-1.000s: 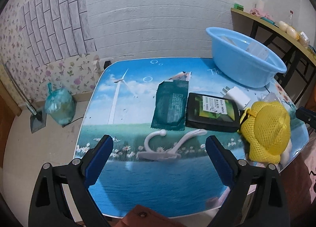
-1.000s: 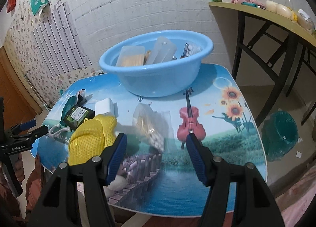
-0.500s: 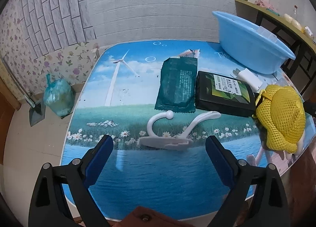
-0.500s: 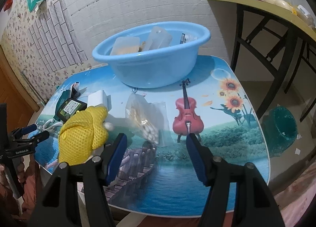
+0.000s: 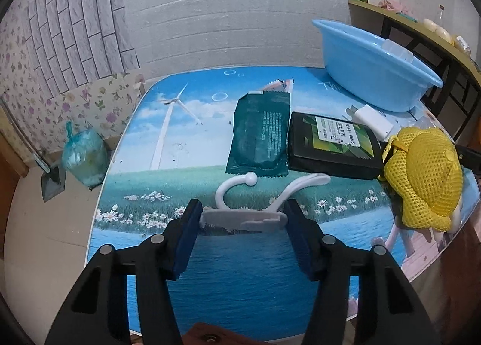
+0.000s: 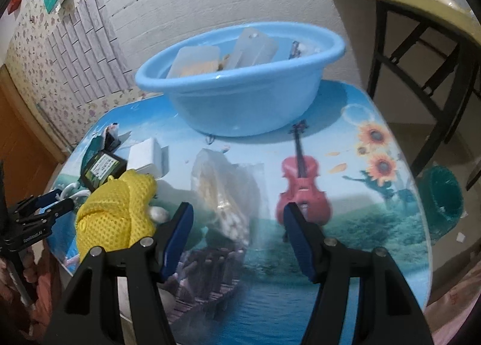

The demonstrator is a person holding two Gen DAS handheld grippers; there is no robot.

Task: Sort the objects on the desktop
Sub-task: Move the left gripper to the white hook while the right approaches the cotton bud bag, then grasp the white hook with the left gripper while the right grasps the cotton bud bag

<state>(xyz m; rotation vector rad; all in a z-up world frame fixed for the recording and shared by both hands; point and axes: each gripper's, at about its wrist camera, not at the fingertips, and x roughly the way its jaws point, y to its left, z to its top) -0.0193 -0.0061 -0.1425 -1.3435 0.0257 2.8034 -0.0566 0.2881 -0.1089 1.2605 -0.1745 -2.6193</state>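
A white plastic double hook (image 5: 244, 215) lies on the picture-printed table (image 5: 234, 273). My left gripper (image 5: 242, 215) has its pads on both ends of the hook's flat base. Behind it lie a dark green sachet (image 5: 261, 137), a black box with a green label (image 5: 333, 145), a white charger (image 5: 371, 118) and a yellow mesh pouch (image 5: 424, 176). My right gripper (image 6: 237, 220) is open and hovers over a clear bag of white pieces (image 6: 224, 191). The blue basin (image 6: 240, 86) holds clear boxes.
The yellow pouch (image 6: 115, 214) lies left of the right gripper. The left gripper also shows at the left edge of the right wrist view (image 6: 36, 209). A wooden side table (image 6: 415, 14) and a green bin (image 6: 445, 197) stand to the right. A tied rubbish bag (image 5: 84, 157) is on the floor.
My left gripper has moved forward to the white hook and its jaws have narrowed onto the base. My right gripper has moved closer to the clear bag.
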